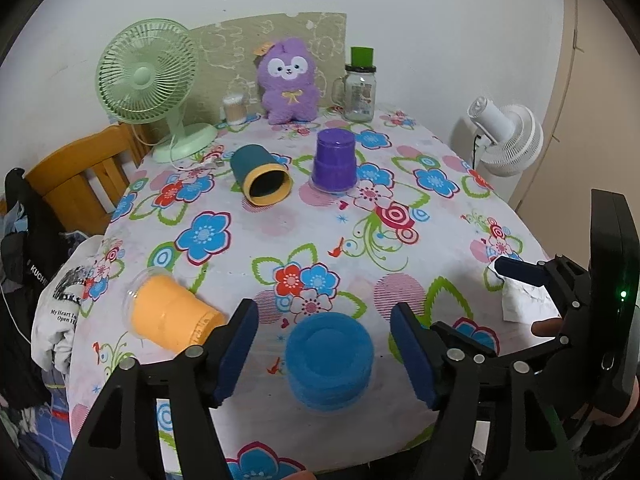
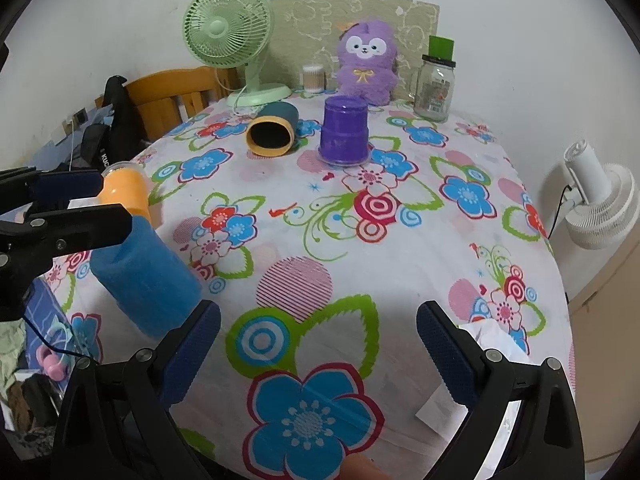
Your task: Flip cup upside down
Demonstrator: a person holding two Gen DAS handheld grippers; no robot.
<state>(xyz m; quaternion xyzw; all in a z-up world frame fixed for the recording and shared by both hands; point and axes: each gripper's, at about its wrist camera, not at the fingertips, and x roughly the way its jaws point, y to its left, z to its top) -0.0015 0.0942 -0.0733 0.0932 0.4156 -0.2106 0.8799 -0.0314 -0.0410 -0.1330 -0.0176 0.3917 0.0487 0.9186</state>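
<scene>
A blue cup [image 1: 329,362] stands upside down on the flowered tablecloth near the front edge, between the fingers of my open left gripper [image 1: 324,350], which does not touch it. It also shows in the right wrist view [image 2: 144,276], with the left gripper's fingers [image 2: 76,226] beside it. An orange cup [image 1: 172,314] lies on its side to the left. A teal cup with a yellow rim [image 1: 260,180] lies on its side farther back. A purple cup [image 1: 334,160] stands upside down. My right gripper [image 2: 318,348] is open and empty over the cloth.
A green desk fan [image 1: 150,80], a purple plush toy [image 1: 290,80], a glass jar with a green lid [image 1: 360,88] and a swab pot [image 1: 235,109] line the back edge. A crumpled tissue [image 1: 524,300] lies right. A wooden chair [image 1: 80,176] stands left, a white fan [image 1: 506,136] right.
</scene>
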